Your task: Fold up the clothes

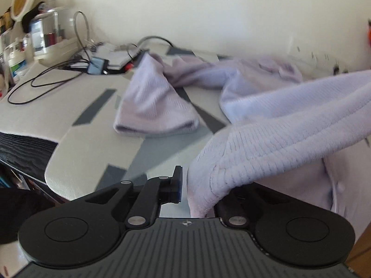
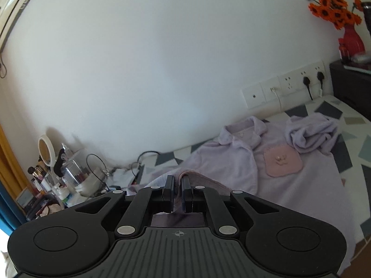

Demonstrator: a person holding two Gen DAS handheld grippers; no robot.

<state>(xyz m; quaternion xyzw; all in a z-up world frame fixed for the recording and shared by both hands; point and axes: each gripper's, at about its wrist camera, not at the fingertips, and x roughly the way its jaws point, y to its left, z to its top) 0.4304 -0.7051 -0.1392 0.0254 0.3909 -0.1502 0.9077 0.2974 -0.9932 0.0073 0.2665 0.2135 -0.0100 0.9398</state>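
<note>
In the left wrist view, the left gripper (image 1: 197, 185) is clenched on the thick ribbed hem of a lilac pyjama top (image 1: 278, 125), lifting that edge over the patterned bed cover (image 1: 92, 143); one sleeve (image 1: 155, 108) lies loose and unfolded beyond. In the right wrist view, the right gripper (image 2: 177, 191) is pinched tight on another fold of the same hem, and the top is spread across the bed with its collar (image 2: 243, 132) toward the wall, pink pocket (image 2: 283, 159) showing and the other sleeve (image 2: 310, 134) bunched up. Folding looks barely begun: no tidy fold is made yet.
</note>
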